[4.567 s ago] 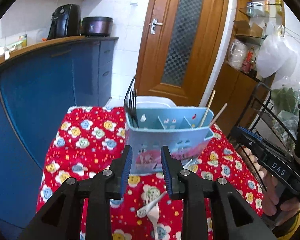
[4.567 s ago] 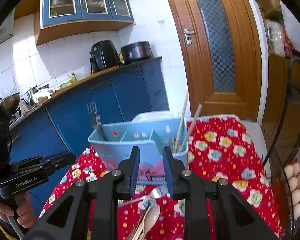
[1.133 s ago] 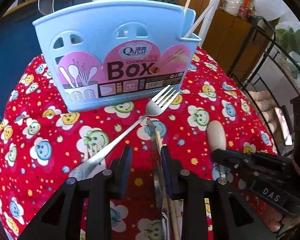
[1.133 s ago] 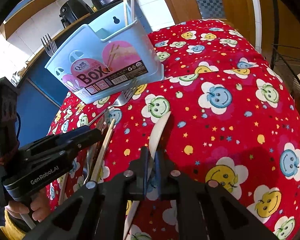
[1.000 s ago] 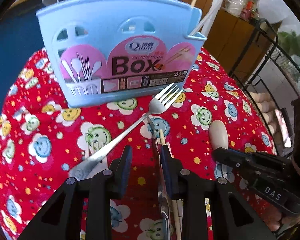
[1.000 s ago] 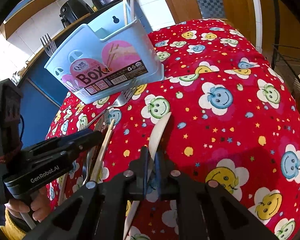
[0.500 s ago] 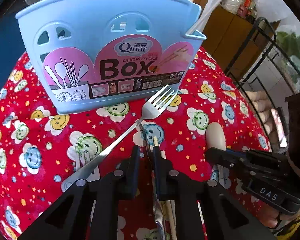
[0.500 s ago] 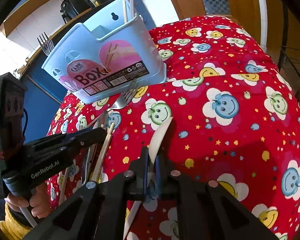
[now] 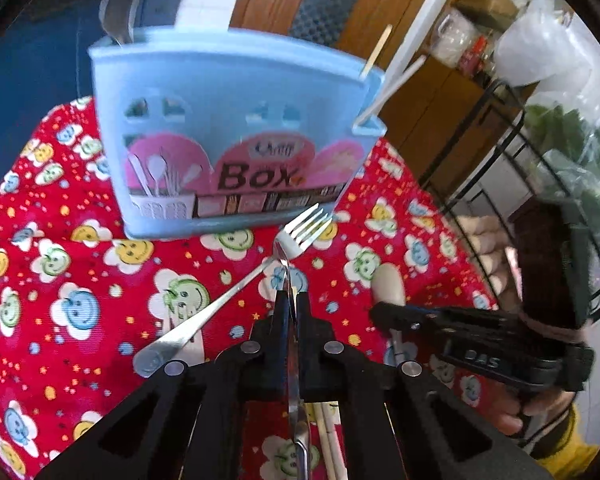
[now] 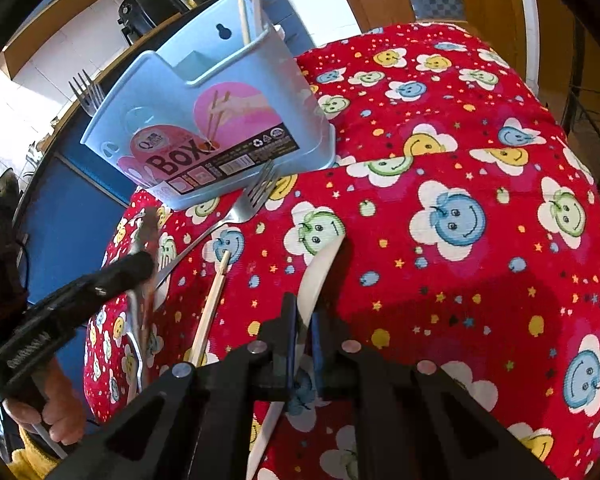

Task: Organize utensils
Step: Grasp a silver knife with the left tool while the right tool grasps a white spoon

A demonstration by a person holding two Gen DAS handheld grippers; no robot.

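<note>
Ahead of both claws, on the surface under a red smiley-flower cloth [image 10: 480, 208]: a light-blue utensil box [image 9: 228, 136], upright, with inner dividers showing from the right wrist view. In its left end, a dark fork [image 10: 85, 94] standing tines up. In its right end, two chopsticks [image 9: 384, 68] leaning out over the rim. Middle compartments hidden from the left wrist view; contents there not clear.

Left claw [image 9: 291, 308]: jaws just pinched down, nearly shut, on the thin metal blade of a knife [image 9: 294, 380] standing edge-up between them, its tip reaching forward toward the box. Blurred in the right wrist view.

Just left of that claw, flat on the cloth: a silver fork [image 9: 236, 284], lying diagonally, tines touching or all but touching the foot of the box. Beneath and behind the claw, a pair of loose chopsticks [image 10: 212, 304] on the cloth.

Right claw [image 10: 302, 320]: narrowly closed on a cream spoon [image 10: 318, 276] held on edge, bowl forward of the fingertips, handle trailing back beneath the claw.
</note>
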